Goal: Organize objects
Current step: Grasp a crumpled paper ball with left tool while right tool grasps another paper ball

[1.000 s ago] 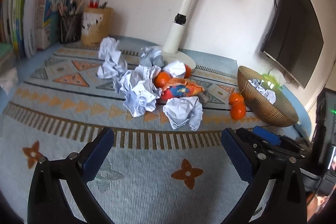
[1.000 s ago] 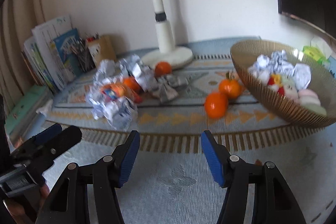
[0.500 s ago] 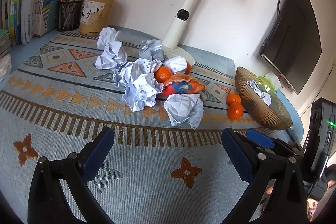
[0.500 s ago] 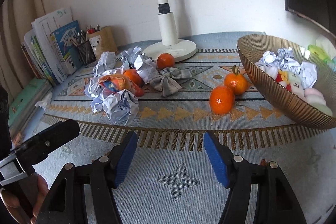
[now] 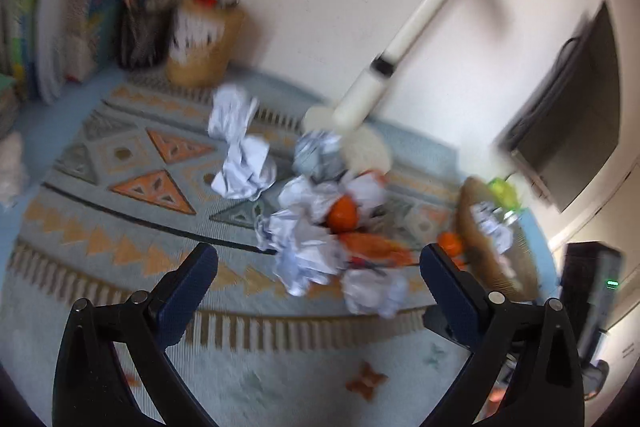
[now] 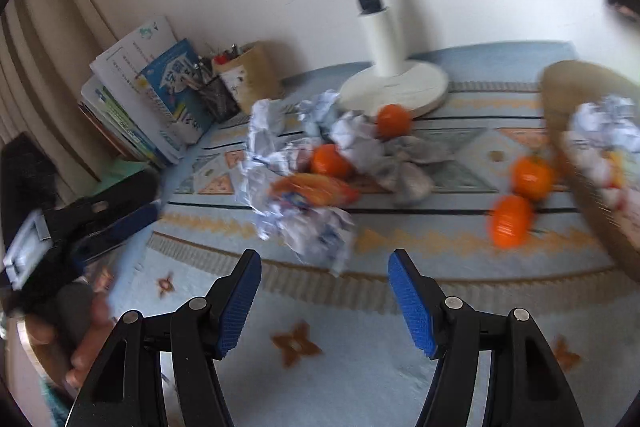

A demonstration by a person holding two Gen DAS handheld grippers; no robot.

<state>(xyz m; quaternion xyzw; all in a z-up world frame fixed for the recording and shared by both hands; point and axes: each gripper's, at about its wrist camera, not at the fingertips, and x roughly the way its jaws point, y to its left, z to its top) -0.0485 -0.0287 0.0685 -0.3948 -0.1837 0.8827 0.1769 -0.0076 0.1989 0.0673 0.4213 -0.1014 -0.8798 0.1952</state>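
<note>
A pile of crumpled paper balls [image 5: 304,247], tangerines [image 5: 343,213] and an orange snack packet [image 5: 372,247] lies on the patterned mat. My left gripper [image 5: 316,259] is open and empty, just short of the pile. My right gripper [image 6: 324,263] is also open with nothing between its pads, in front of a paper ball [image 6: 316,235] and the snack packet [image 6: 316,189]. Two tangerines [image 6: 512,221] lie beside the golden bowl [image 6: 560,115], which holds paper and small items. A grey cloth bow [image 6: 408,171] lies mid-mat. Both views are blurred.
A white lamp base [image 6: 394,87] stands behind the pile. Books [image 6: 136,107] and pen holders [image 6: 248,75] line the back left. A dark monitor [image 5: 572,107] hangs at the right. A hand [image 6: 80,331] holds the left gripper [image 6: 112,223] at the mat's left edge.
Both grippers have moved toward the pile, which now looks larger and nearer. The left view has tilted and blurred. The right jaws stand slightly wider than a second ago.
</note>
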